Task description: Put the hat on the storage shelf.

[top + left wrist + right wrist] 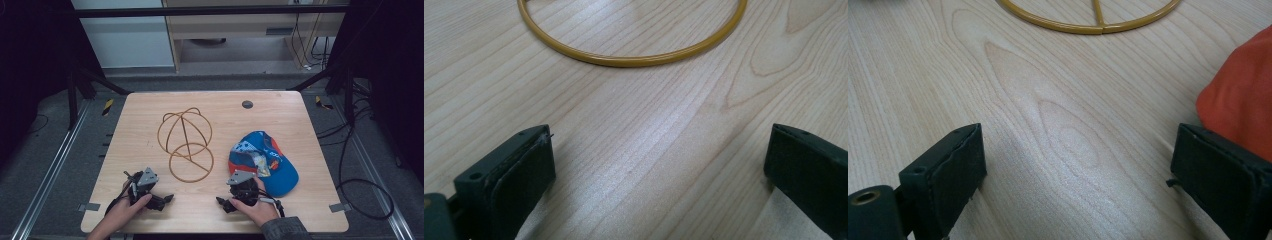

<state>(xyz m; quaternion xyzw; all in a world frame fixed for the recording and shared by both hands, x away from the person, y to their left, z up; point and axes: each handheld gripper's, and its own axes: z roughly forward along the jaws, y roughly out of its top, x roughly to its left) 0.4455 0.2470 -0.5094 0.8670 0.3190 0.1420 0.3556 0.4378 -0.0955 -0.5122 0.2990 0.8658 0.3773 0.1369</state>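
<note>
Cap (265, 160) lies just beside right gripper (239, 192) — jaws apart, empty; left gripper (150, 192) likewise.

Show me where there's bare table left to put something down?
Bare wood runs along the far edge behind the wire hat stand, down the table's left side, and between the two grippers. It is crowded near the cap by the right gripper.

Left tool (167, 198) lying low at near left, jaws standing wide apart, nothing between them, left hand (126, 210) gripping it. Right tool (220, 201) lying low at near right, jaws standing wide apart, right hand (257, 207) gripping it.
</note>
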